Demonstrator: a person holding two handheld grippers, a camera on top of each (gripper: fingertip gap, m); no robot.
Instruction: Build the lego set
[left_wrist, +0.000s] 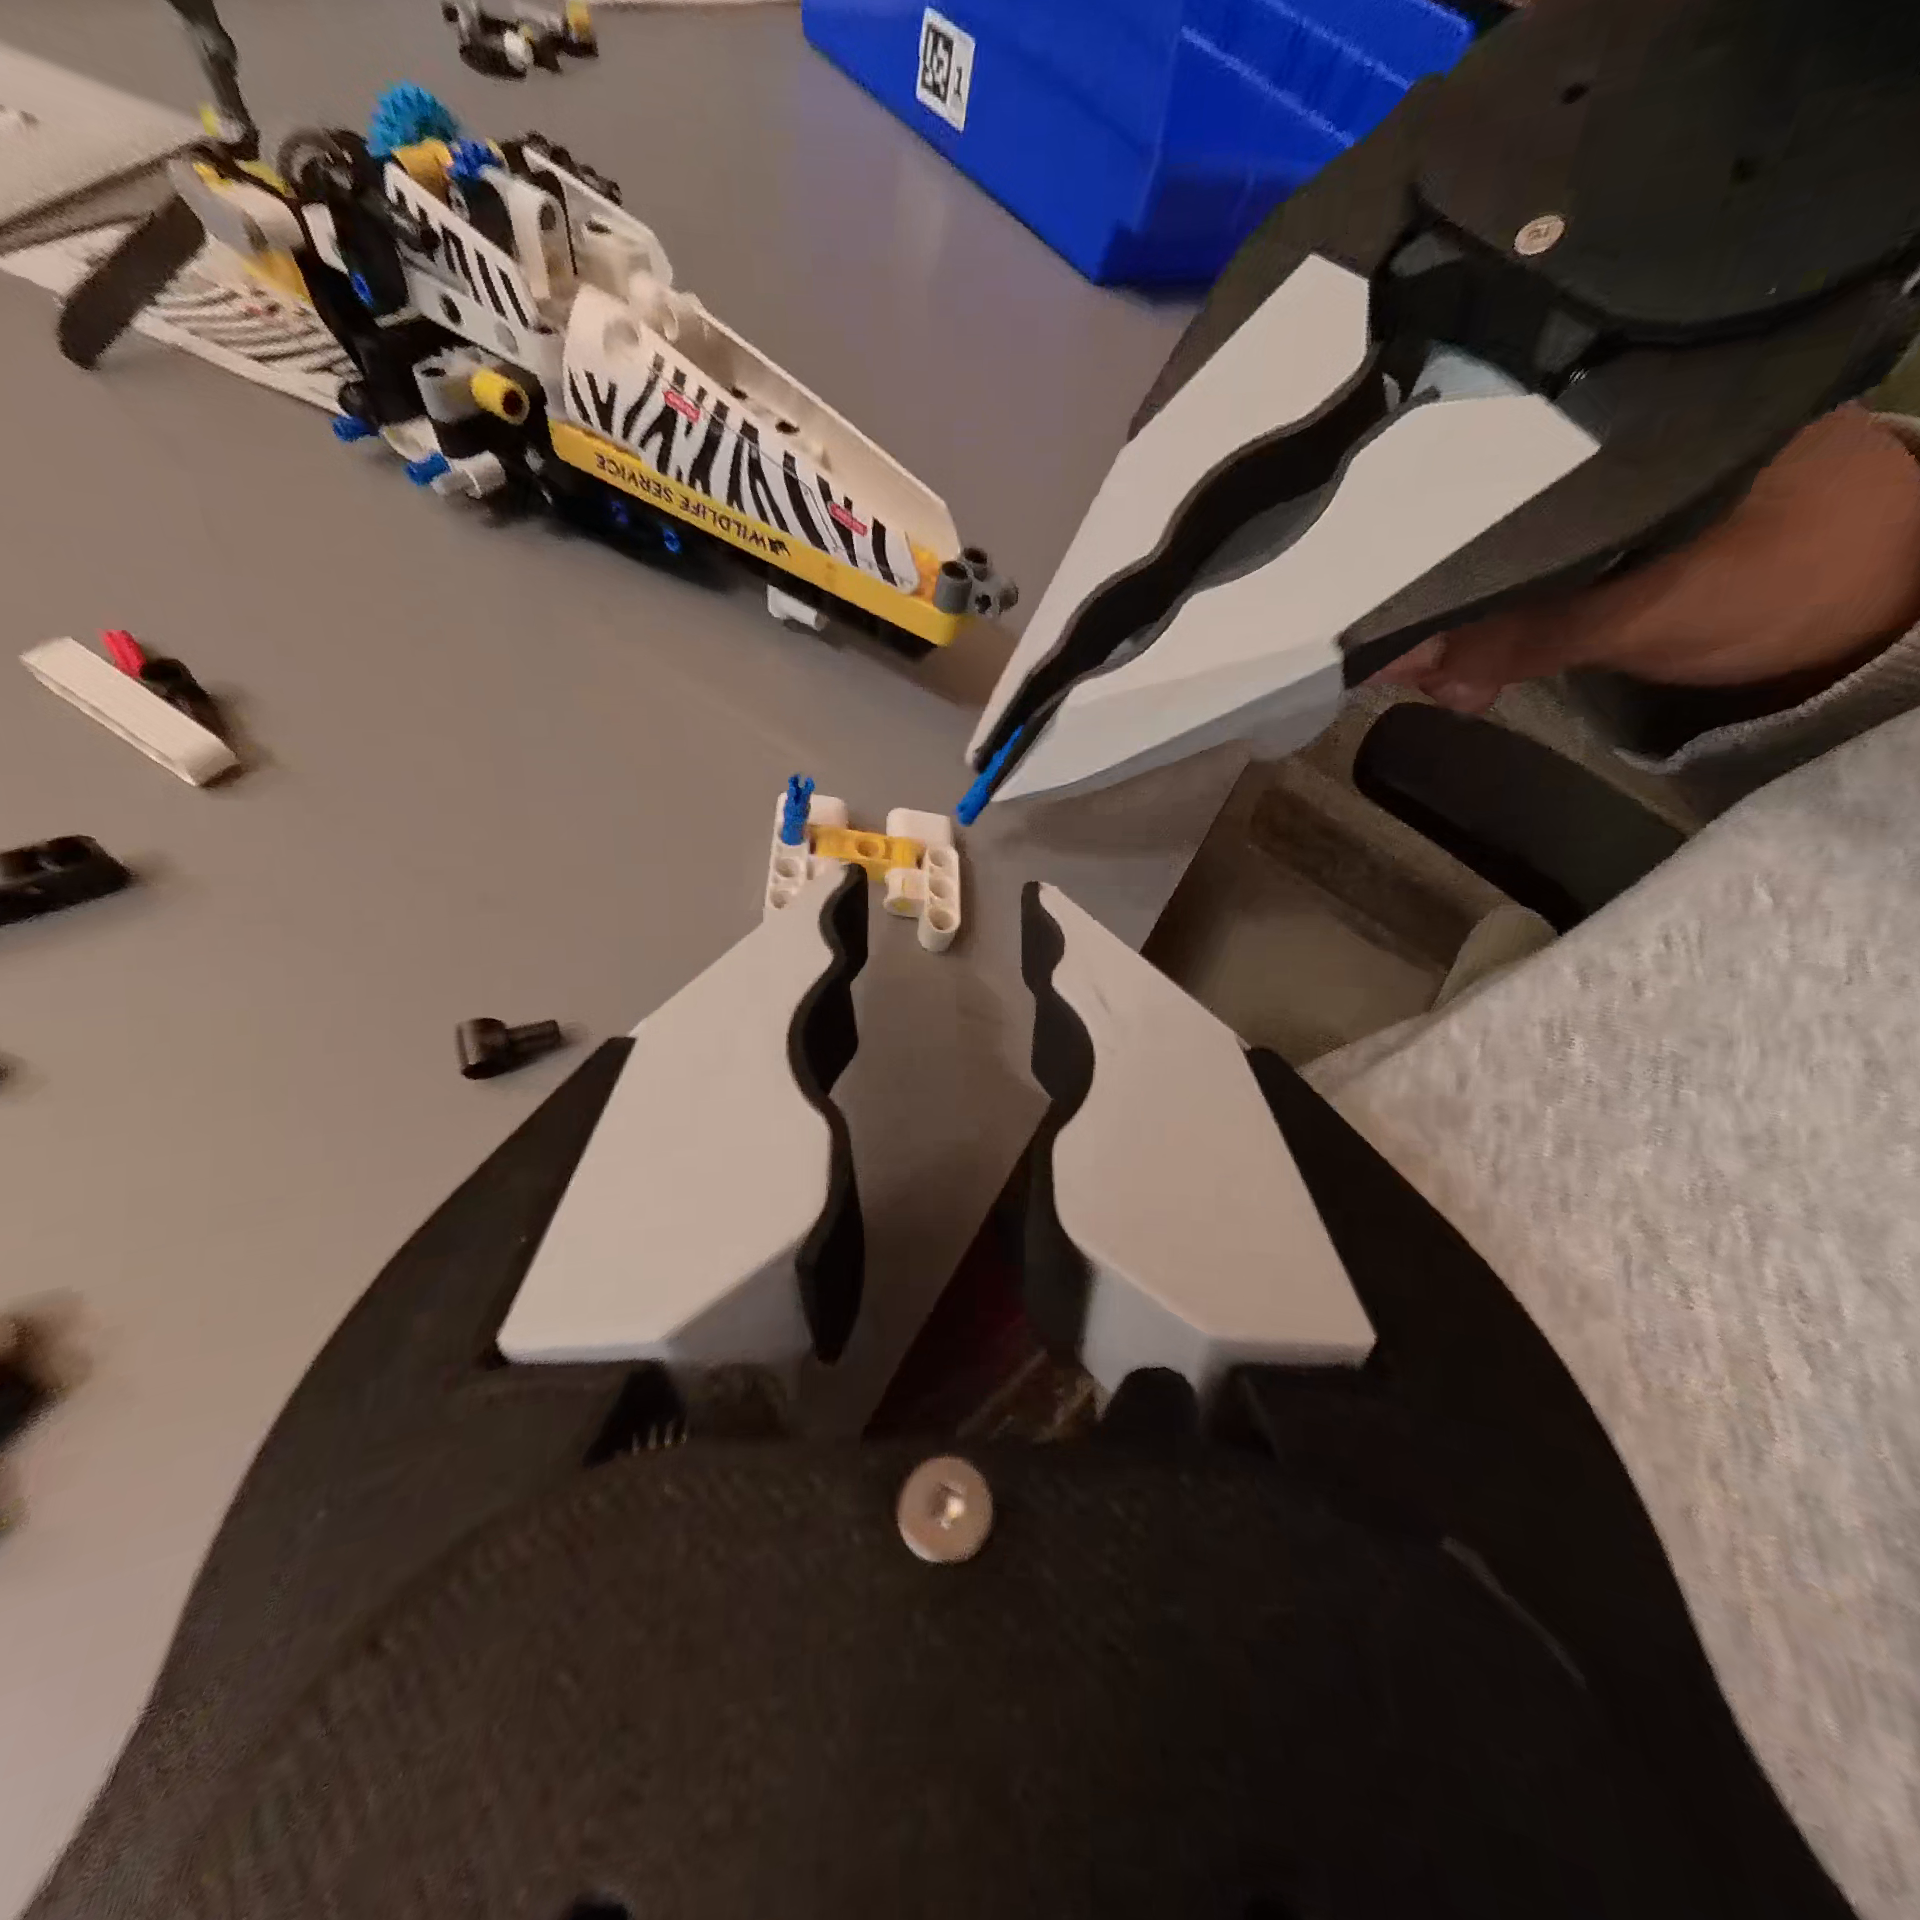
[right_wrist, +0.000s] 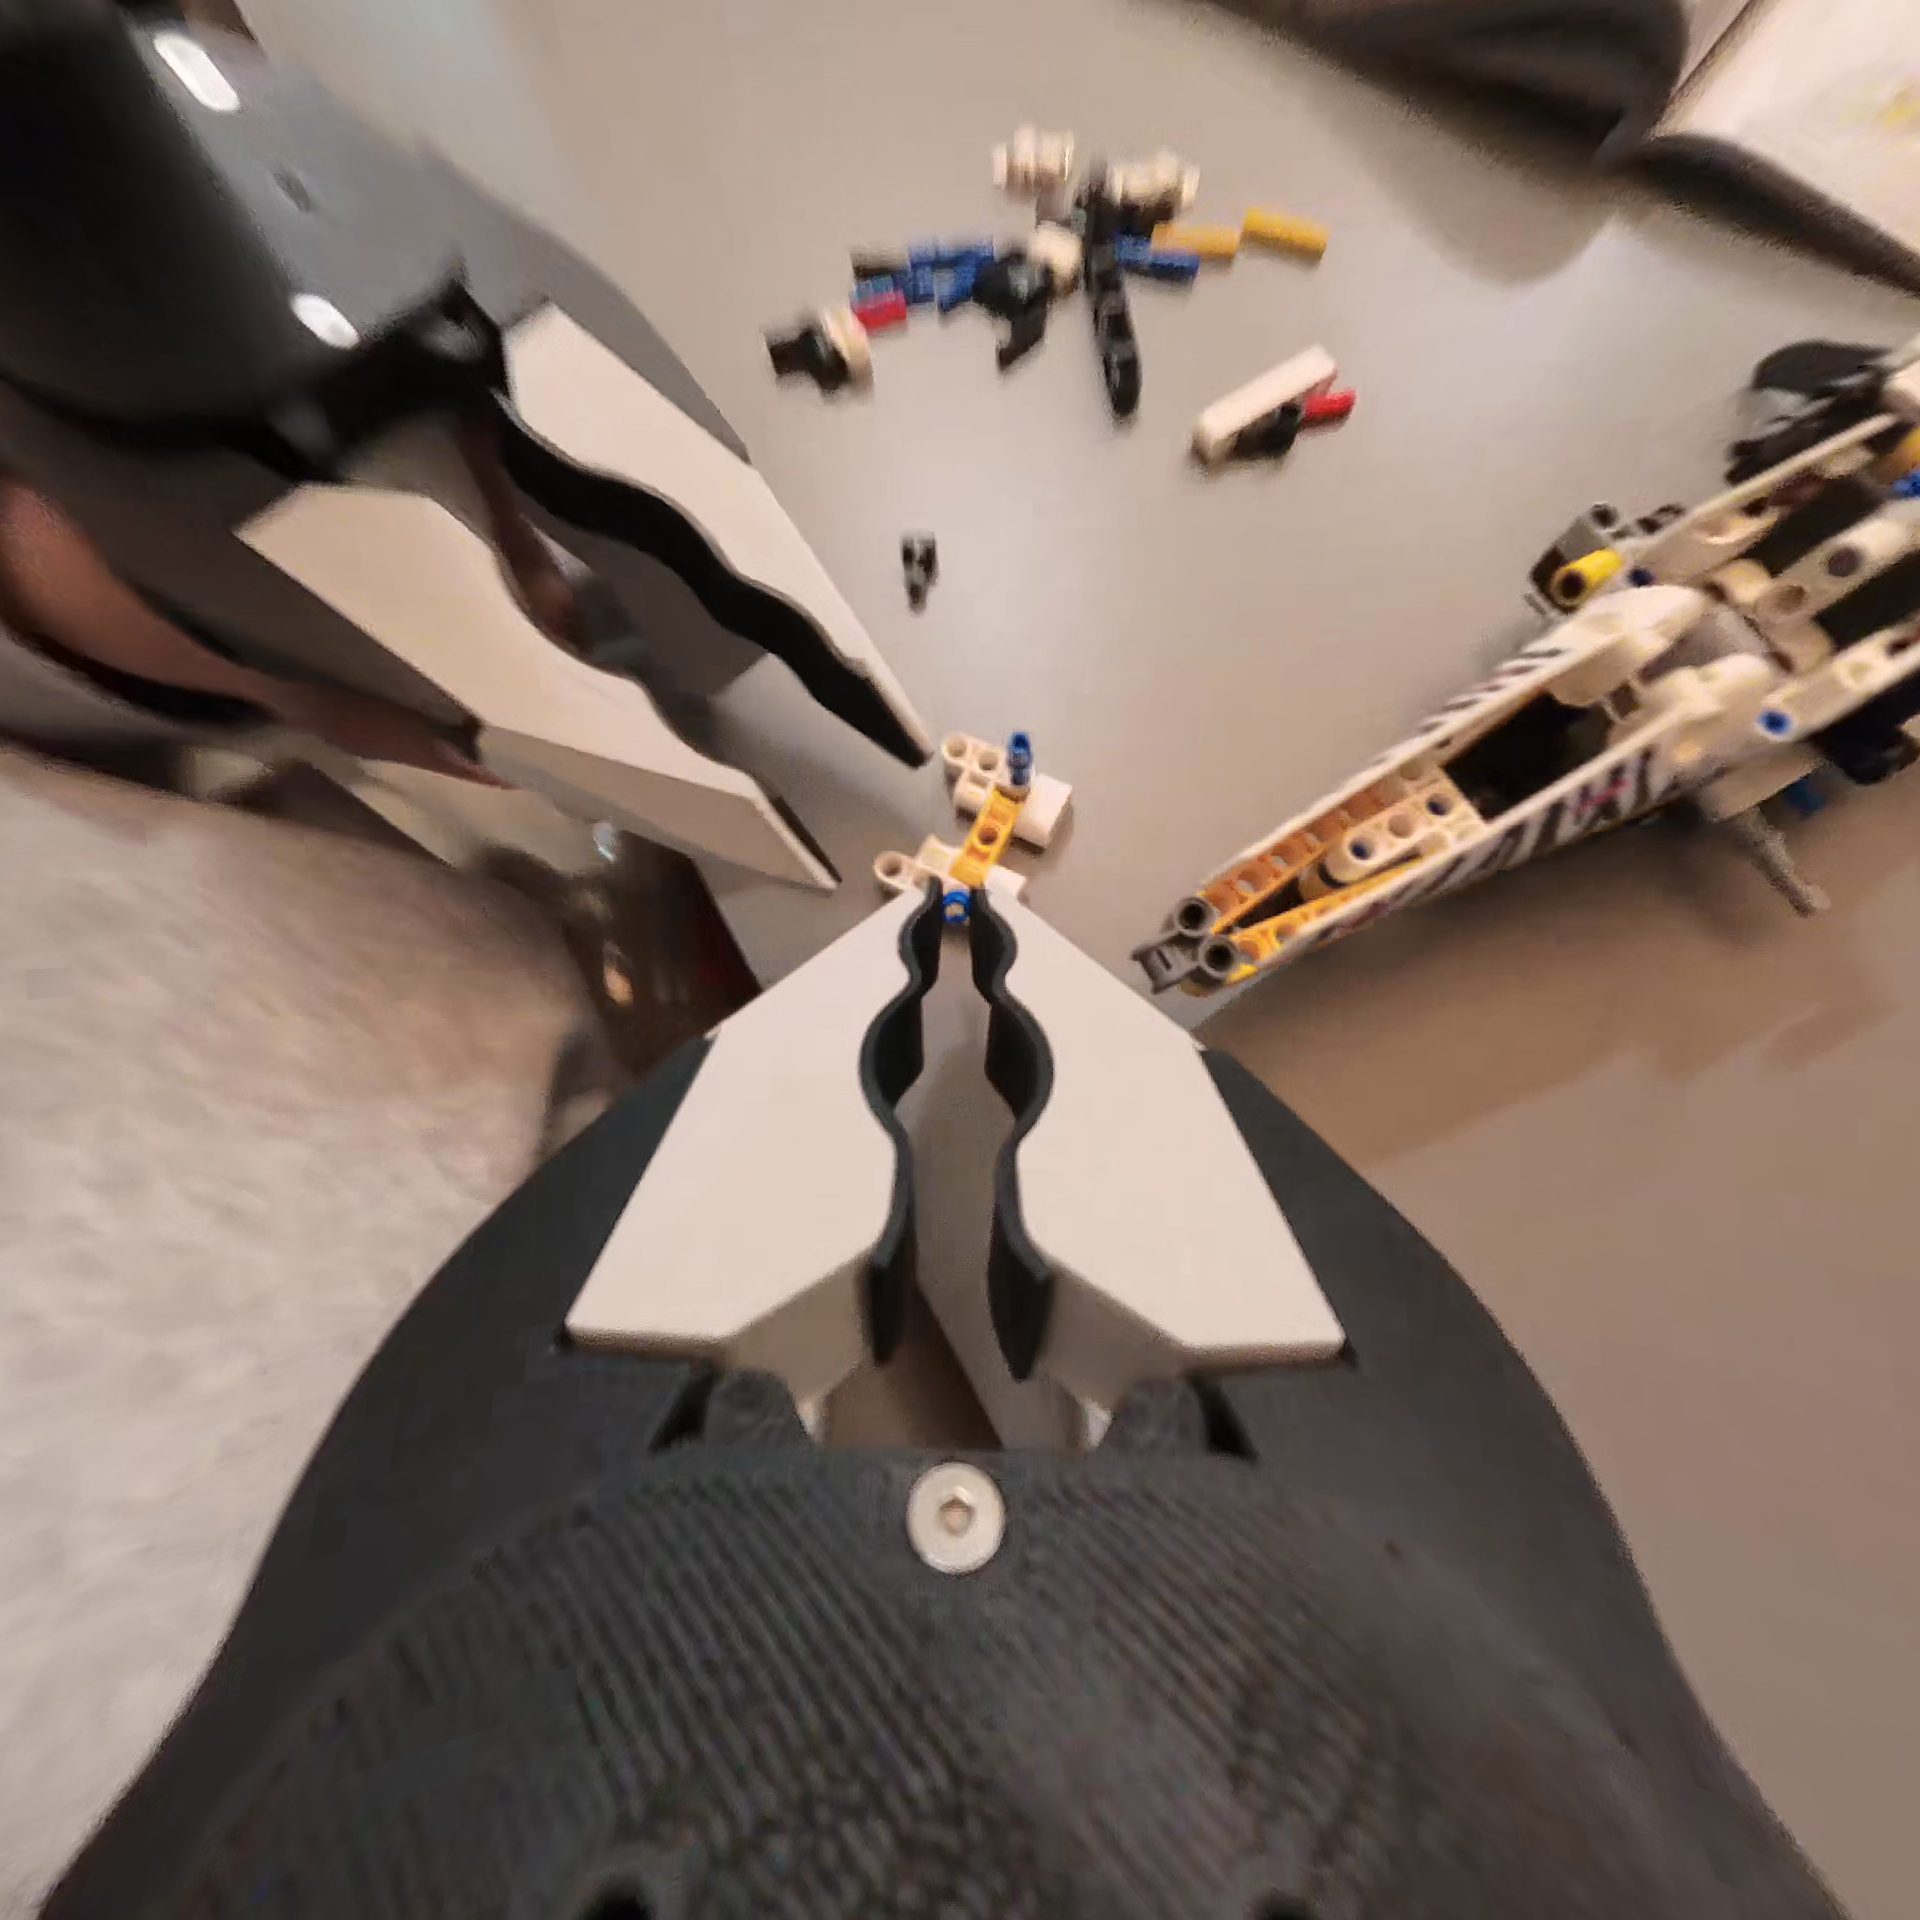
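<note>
A small sub-assembly (left_wrist: 871, 854), two white beams joined by a yellow beam with a blue pin standing in one, lies on the grey table near its edge; it also shows in the right wrist view (right_wrist: 992, 821). My left gripper (left_wrist: 943, 899) is open, its left fingertip touching the sub-assembly. My right gripper (right_wrist: 956, 906) is shut on a blue pin (right_wrist: 954, 906), held just above the near white beam; in the left wrist view the right gripper (left_wrist: 992, 764) holds the pin (left_wrist: 987, 781) by the beam's corner. The left gripper (right_wrist: 883, 810) appears at the left.
The zebra-striped helicopter model (left_wrist: 665, 436) lies behind, also in the right wrist view (right_wrist: 1507, 769). A blue bin (left_wrist: 1122, 125) stands at the back. Loose pieces (right_wrist: 1070, 260), a white beam (left_wrist: 125, 712) and a black connector (left_wrist: 504, 1042) lie scattered. The table edge (left_wrist: 1184, 894) runs close by. Only a small space, under 4 cm, lies between the two pairs of fingers. About 7 cm separates my left fingertips from the black connector (left_wrist: 504, 1042). Look for it in the right wrist view (right_wrist: 906, 558) too.
</note>
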